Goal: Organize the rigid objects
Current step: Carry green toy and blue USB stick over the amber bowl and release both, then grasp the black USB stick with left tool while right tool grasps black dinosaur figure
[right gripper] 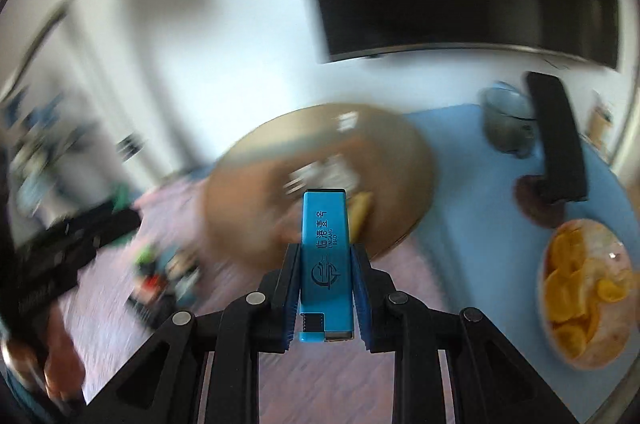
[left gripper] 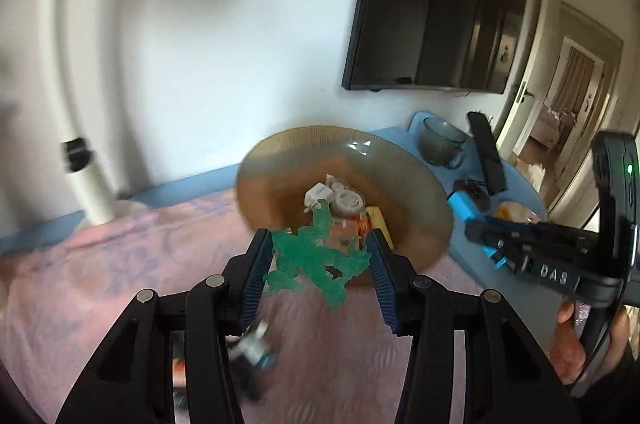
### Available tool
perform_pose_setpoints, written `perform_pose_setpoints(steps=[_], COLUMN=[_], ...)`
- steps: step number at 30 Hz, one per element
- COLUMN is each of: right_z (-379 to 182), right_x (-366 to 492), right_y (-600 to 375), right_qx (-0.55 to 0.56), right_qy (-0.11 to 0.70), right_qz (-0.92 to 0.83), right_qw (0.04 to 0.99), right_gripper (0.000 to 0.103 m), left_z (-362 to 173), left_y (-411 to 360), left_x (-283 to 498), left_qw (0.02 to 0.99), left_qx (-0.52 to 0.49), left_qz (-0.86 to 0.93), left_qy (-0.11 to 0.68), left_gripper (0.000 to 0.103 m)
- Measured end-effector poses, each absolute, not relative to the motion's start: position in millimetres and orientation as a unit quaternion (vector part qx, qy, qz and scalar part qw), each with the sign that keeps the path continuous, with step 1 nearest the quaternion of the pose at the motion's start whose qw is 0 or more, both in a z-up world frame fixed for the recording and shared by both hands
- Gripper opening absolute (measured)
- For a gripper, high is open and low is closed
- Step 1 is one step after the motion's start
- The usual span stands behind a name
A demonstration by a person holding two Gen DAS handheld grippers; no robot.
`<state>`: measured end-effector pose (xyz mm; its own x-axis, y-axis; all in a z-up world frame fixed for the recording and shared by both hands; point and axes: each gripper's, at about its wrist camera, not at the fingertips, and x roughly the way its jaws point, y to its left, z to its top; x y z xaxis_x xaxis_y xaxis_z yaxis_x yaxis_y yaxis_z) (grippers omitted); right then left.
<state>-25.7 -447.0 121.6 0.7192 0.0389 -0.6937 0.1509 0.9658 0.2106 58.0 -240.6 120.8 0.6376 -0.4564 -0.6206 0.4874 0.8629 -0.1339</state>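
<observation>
**Carrying two small items toward the brown dish**

Left wrist view: the left gripper (left gripper: 320,264) clamps a green plastic figure (left gripper: 316,256) by its thin limbs, above the near rim of the brown glass dish (left gripper: 416,184); such a spindly grip could twist free and fall on the pink cloth (left gripper: 120,264).

Right wrist view: the right gripper (right gripper: 325,288) pinches a blue lighter (right gripper: 326,260) upright; heavy blur suggests fast motion, risking a knock against the dish.

left tongs (left gripper: 320,256): black links, silver rivets, blue ribbed pads | right tongs (right gripper: 326,288): same
</observation>
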Motion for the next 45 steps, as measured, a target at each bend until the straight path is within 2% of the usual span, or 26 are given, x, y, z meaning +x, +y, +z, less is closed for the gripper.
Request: perform_pose_setpoints(steps=[3, 10, 12, 13, 14, 18, 25, 28, 30, 32, 33, 38, 40, 43, 45], right_z=[112, 92, 90, 90, 91, 108, 130, 138, 135, 125, 114, 54, 40, 22, 20], right_x=[8, 45, 51, 52, 53, 34, -11, -36, -50, -62, -68, -78, -80, -80, -80], right_y=[-471, -480, -482, -485, -486, -489, -458, -425, -404, -379, -365, -315, -308, -295, -291], right_qx=[0.133, 0.099, 0.093, 0.091, 0.089, 0.102, 0.109, 0.120, 0.121, 0.112, 0.104, 0.085, 0.085, 0.053, 0.046], right_qy=[0.402, 0.449, 0.452, 0.450, 0.445, 0.410, 0.383, 0.372, 0.367, 0.366, 0.368, 0.404, 0.412, 0.422, 0.426], right_qz=[-0.060, -0.091, -0.102, -0.107, -0.116, -0.118, -0.048, 0.031, 0.074, 0.105, 0.116, 0.149, 0.159, 0.142, 0.138], right_qw=[0.904, 0.883, 0.881, 0.882, 0.884, 0.899, 0.916, 0.920, 0.919, 0.918, 0.917, 0.899, 0.893, 0.894, 0.893], right_gripper=[0.023, 0.023, 0.023, 0.023, 0.024, 0.024, 0.024, 0.025, 0.030, 0.045, 0.047, 0.049, 0.049, 0.049, 0.049], left_z=[100, 79, 82, 84, 89, 113, 151, 154, 142, 120, 105, 18, 9, 13, 9], left_y=[-265, -280, -281, -279, -275, -243, -171, -132, -104, -84, -75, -48, -44, -46, -48], left_x=[87, 126, 130, 129, 127, 110, 35, -5, -30, -45, -51, -64, -64, -66, -63], left_qw=[0.899, 0.887, 0.891, 0.895, 0.899, 0.903, 0.928, 0.940, 0.945, 0.943, 0.942, 0.921, 0.916, 0.926, 0.918], left_qx=[0.051, 0.031, 0.030, 0.033, 0.030, -0.015, -0.047, -0.061, -0.068, -0.070, -0.068, -0.068, -0.073, -0.069, -0.063], left_qz=[-0.241, -0.244, -0.241, -0.234, -0.229, -0.239, -0.198, -0.157, -0.120, -0.089, -0.068, -0.009, -0.002, -0.014, -0.014], left_qy=[0.361, 0.392, 0.384, 0.379, 0.371, 0.358, 0.311, 0.296, 0.295, 0.314, 0.322, 0.383, 0.395, 0.372, 0.391], left_gripper=[0.045, 0.047, 0.056, 0.070, 0.074, 0.074, 0.075, 0.083, 0.085, 0.085, 0.085, 0.085, 0.084, 0.086, 0.086])
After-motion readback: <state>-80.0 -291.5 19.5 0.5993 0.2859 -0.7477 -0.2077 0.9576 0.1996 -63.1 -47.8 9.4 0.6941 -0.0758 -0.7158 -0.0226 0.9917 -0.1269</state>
